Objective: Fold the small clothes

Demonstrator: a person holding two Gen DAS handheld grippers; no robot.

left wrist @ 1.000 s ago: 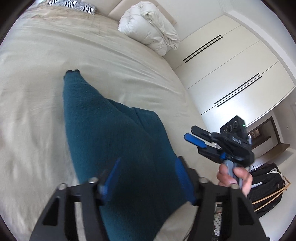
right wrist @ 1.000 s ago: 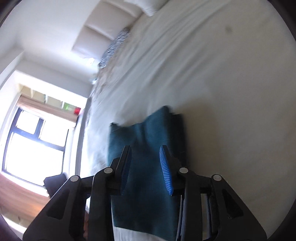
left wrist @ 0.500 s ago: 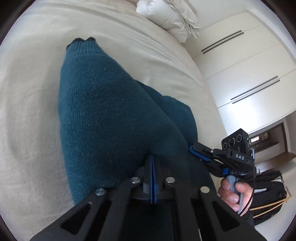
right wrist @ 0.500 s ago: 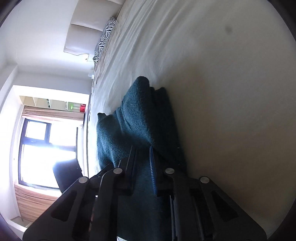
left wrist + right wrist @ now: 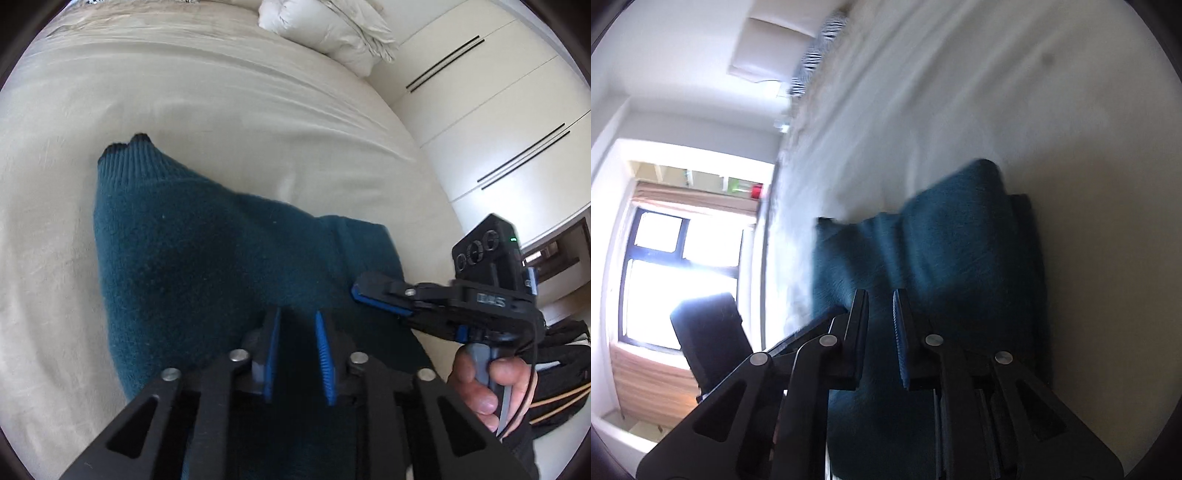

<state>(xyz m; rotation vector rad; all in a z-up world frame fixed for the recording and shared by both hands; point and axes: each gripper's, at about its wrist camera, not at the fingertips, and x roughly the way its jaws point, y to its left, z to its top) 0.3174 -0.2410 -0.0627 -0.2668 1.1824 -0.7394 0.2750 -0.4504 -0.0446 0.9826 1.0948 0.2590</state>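
A dark teal knitted garment (image 5: 207, 266) lies folded on the cream bed (image 5: 221, 110), its ribbed cuff pointing to the far left. My left gripper (image 5: 295, 321) is over its near edge, jaws a little apart, with cloth between the blue pads but not pinched. My right gripper (image 5: 373, 295) shows at the right in the left wrist view, over the garment's right edge. In the right wrist view the garment (image 5: 942, 251) lies under my right gripper (image 5: 881, 299), whose jaws stand slightly apart.
A white bundled duvet (image 5: 325, 29) lies at the head of the bed. White wardrobe doors (image 5: 498, 122) stand to the right. A black bag (image 5: 561, 387) is on the floor at the right. A window (image 5: 676, 266) and a zebra pillow (image 5: 820, 48) show in the right wrist view.
Half a second ago my left gripper was shut on the garment; its jaws have now parted and let go. My right gripper's jaws have also parted slightly. Both have pulled back a little.
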